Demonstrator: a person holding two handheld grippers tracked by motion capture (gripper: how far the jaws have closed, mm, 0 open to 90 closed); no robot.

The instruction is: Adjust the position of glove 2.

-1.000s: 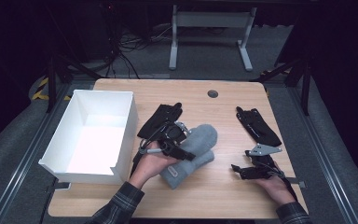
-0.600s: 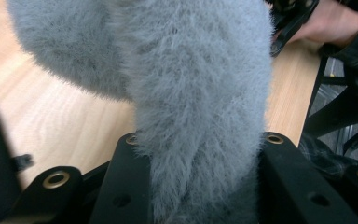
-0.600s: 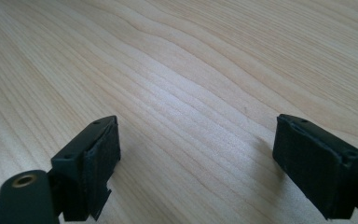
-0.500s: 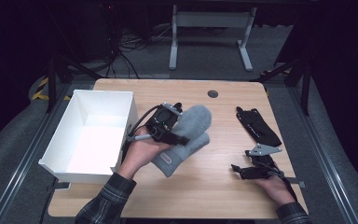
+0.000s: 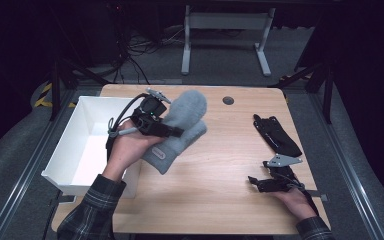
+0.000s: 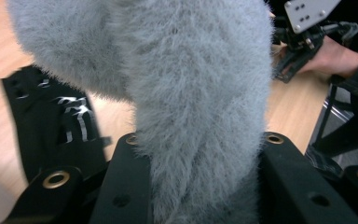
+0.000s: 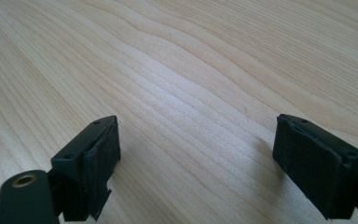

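Right tool: your right tool (image 5: 275, 181) rests low on the tabletop (image 5: 220, 190), jaws wide apart, nothing between them.
Left tool: your left tool (image 5: 172, 131) is clamped on the grey mitten (image 5: 182, 127).
Mitten: held above the tabletop, beside the white bin (image 5: 62, 155).
Done: pickup.
Left: drop into the bin, likely; the black item (image 5: 277, 134) lies untouched.

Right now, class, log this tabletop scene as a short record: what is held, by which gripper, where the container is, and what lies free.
held item: fluffy grey mittens, lifted above the table
holder: left gripper, jaws closed on the mitten fabric
other tool: right gripper, jaws open with nothing between them, low over the light wooden table
container: white rectangular open-top box at the table's left edge
lying free: flat black pouch-like item on the table's right side
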